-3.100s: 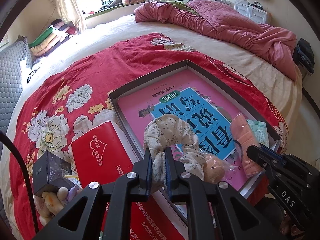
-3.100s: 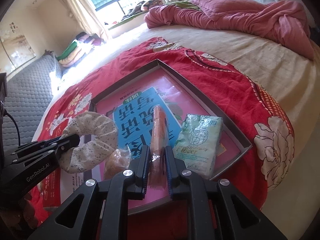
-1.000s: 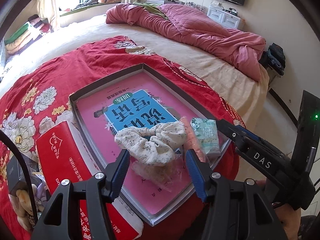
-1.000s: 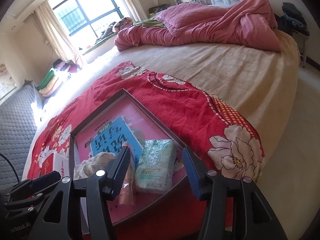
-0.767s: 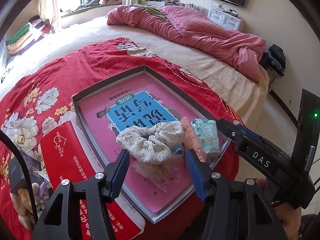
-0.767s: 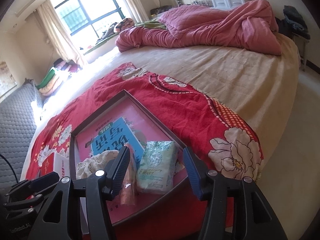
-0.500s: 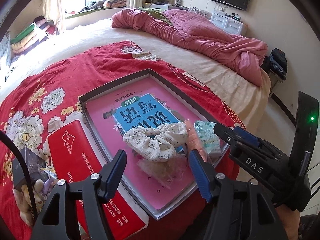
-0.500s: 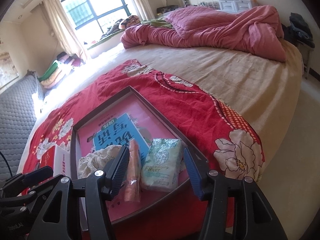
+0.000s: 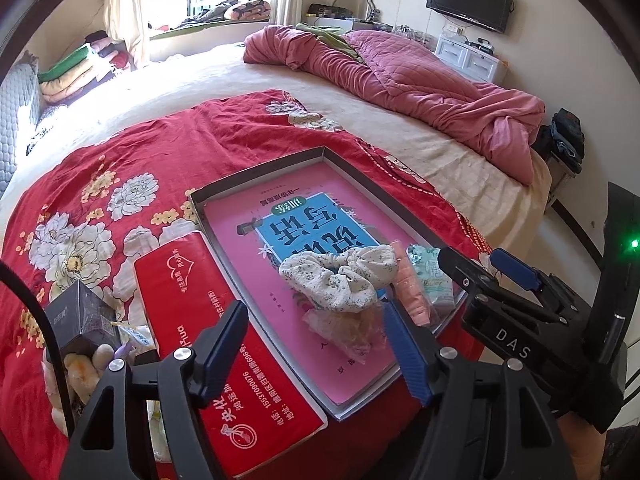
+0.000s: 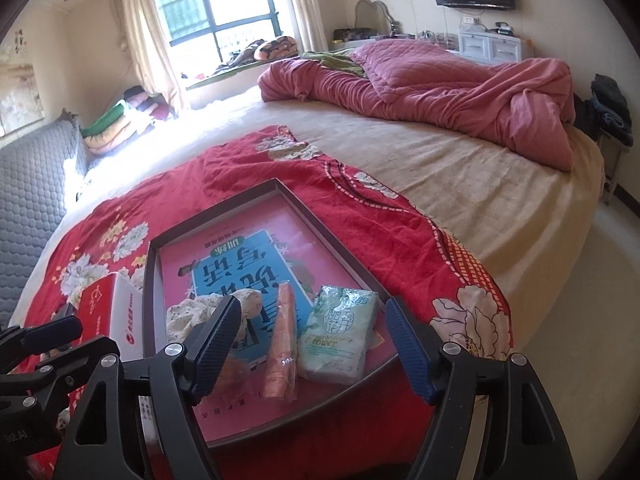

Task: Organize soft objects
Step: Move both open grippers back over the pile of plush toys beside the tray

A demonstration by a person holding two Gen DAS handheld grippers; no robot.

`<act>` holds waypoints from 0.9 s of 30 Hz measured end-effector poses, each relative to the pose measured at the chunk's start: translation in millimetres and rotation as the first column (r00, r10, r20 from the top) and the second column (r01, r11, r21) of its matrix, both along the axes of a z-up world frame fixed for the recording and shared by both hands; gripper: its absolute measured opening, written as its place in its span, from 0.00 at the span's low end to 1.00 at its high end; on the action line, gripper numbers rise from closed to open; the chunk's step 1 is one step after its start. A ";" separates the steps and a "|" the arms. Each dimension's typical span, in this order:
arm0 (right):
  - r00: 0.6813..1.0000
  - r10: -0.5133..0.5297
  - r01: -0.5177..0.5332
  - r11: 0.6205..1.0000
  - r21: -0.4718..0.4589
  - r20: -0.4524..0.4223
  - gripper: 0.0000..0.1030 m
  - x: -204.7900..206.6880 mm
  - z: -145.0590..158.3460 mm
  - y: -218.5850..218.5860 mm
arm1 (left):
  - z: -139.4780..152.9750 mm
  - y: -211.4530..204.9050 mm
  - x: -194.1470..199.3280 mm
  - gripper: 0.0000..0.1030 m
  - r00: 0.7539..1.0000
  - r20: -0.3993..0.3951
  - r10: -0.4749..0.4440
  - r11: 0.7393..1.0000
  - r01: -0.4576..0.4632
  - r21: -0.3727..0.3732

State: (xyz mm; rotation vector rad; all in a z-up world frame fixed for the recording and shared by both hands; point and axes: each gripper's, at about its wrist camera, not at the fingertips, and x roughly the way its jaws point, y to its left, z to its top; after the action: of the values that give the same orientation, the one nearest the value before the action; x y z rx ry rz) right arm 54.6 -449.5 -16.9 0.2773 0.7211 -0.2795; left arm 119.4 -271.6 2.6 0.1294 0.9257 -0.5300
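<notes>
Where tray (image 9: 256,176) lies, one scrunchie (image 9: 340,276)

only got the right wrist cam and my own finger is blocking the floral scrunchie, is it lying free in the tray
Observer: Yes. The white floral fabric scrunchie lies loose in the dark-rimmed tray, on top of a crinkly clear plastic bag.
Operator: left gripper holding anything
Observer: No. The left gripper has empty jaws, which have just been opening.
Operator: anything outside the tray on that side
Observer: Beyond the red tissue pack sit a small dark box and a plush toy.
</notes>
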 end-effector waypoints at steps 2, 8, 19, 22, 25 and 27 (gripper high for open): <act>1.000 0.011 -0.011 1.000 -0.011 0.006 0.74 -0.8 4.5 5.6 | 1.8 4.9 -1.2 0.68 1.000 0.004 0.010 1.000 -0.010 -0.004; 0.999 0.039 -0.038 0.998 -0.050 0.027 0.74 -1.5 16.6 22.6 | 6.5 24.1 -5.5 0.69 0.998 -0.002 0.057 0.998 -0.057 -0.026; 0.995 0.078 -0.072 0.993 -0.093 0.061 0.75 -7.8 37.2 48.6 | 11.9 58.3 -13.3 0.69 0.993 -0.008 0.121 0.991 -0.121 -0.048; 0.993 0.097 -0.090 0.990 -0.106 0.064 0.75 -9.2 41.7 57.1 | 14.0 67.2 -16.9 0.69 0.992 -0.004 0.130 0.990 -0.130 -0.053; 0.991 0.115 -0.107 0.988 -0.114 0.069 0.75 -11.0 45.6 65.9 | 16.9 75.0 -20.1 0.69 0.990 0.000 0.140 0.988 -0.140 -0.059; 0.989 0.125 -0.116 0.986 -0.124 0.073 0.75 -12.0 48.1 70.6 | 19.5 78.9 -20.8 0.69 0.989 -0.001 0.145 0.987 -0.145 -0.063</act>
State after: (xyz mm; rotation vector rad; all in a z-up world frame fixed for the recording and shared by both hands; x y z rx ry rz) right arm 42.6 -378.9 31.2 0.1299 0.6362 -0.1942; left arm 98.6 -192.7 22.1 0.0057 0.9060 -0.4237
